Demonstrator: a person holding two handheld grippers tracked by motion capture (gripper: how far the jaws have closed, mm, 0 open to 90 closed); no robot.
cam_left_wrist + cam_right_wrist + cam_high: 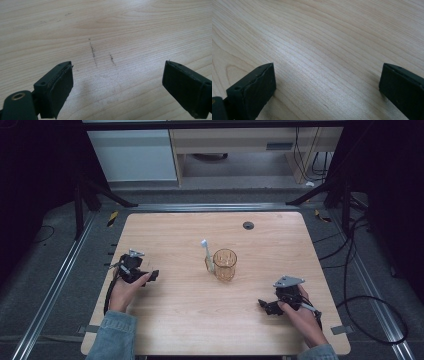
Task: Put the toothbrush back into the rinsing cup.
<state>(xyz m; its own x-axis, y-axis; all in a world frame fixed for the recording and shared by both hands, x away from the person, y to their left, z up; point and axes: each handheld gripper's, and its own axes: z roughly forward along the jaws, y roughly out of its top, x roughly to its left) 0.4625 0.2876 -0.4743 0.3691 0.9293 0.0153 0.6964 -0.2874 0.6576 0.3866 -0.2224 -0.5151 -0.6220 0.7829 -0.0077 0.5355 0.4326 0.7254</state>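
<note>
One white toothbrush [207, 256] is stood in a clear amber ribbed plastic cup [224, 264] at the middle of the light wooden table [175, 320], its long axis leaning, head pointed up and away. The left gripper [152, 276] and right gripper [262, 304] are rested well apart from the cup, jaws spread wide, nothing held.

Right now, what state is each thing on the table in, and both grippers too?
Cup: upright on the table, open at the top, nothing seen inside.
Toothbrush: outside the cup, leaning against its left side, head up.
Left gripper: open, holding nothing, low over the table.
Right gripper: open, holding nothing, low over the table.
</note>
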